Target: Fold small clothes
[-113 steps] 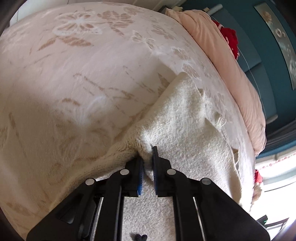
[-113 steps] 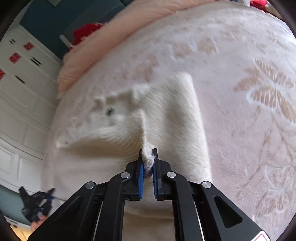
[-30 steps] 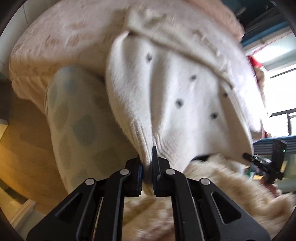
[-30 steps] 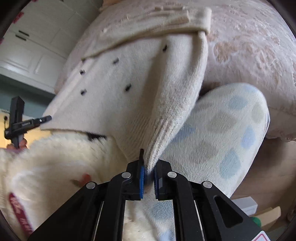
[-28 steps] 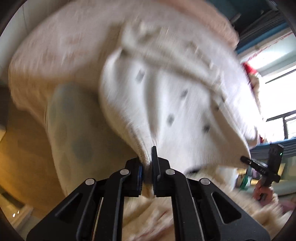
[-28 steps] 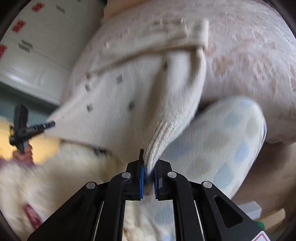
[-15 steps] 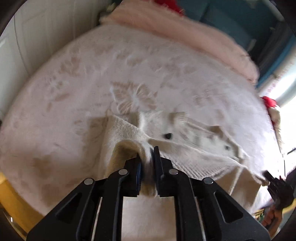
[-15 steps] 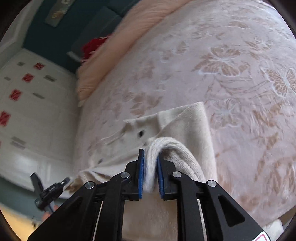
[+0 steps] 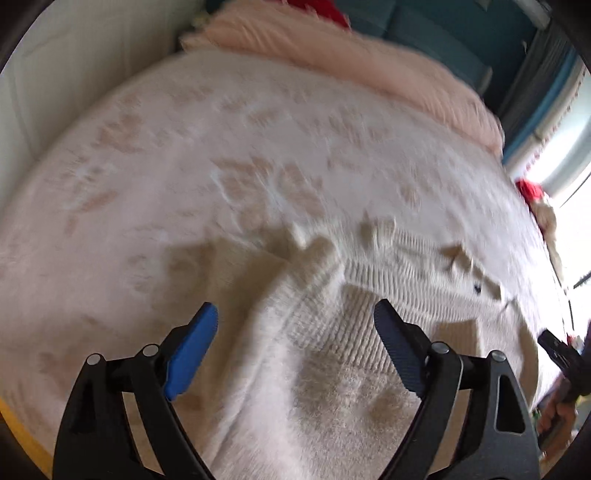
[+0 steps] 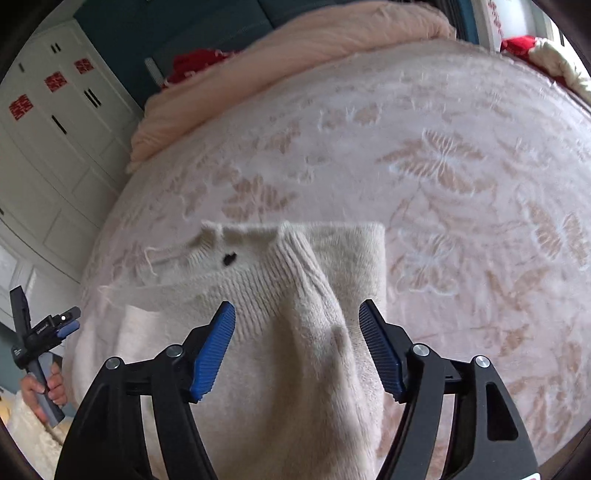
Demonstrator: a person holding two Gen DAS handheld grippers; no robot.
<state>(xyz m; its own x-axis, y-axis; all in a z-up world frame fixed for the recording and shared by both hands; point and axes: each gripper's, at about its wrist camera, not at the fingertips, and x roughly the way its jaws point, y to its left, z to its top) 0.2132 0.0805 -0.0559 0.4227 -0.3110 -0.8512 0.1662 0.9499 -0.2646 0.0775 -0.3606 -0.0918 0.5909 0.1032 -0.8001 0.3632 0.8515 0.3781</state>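
Left claw (image 9: 295,314): jaws are opening, already spread wide, pads pressing on nothing; a ridge of the sweater is lying loose between them.
Right claw (image 10: 297,314): jaws are opening too, standing wide apart; a raised fold of the sweater is sitting between the pads, not pinched.
Bed (image 10: 461,177): a pale pink cover with tan butterfly and leaf patterns is filling most of both views and is bearing the sweater.
Room: white panelled cupboards (image 10: 55,147) are standing along one side of the bed, a teal wall (image 10: 177,29) is running behind its head, and bright window light is coming in at the edge of the left view.
Duvet (image 10: 295,62): a peach roll is lying across the head of the bed, well apart from the sweater.
Open room: bare cover is stretching wide beyond the sweater toward the duvet and to both sides; the bed's edge is dropping off toward the cupboards.
Sweater (image 10: 288,332): a cream knit is lying on the near part of the bed under both claws, folded over, its ribbed hem facing the head of the bed and its long axis running across, from claw to claw.
Button (image 10: 229,259): a dark one is showing near the far edge.
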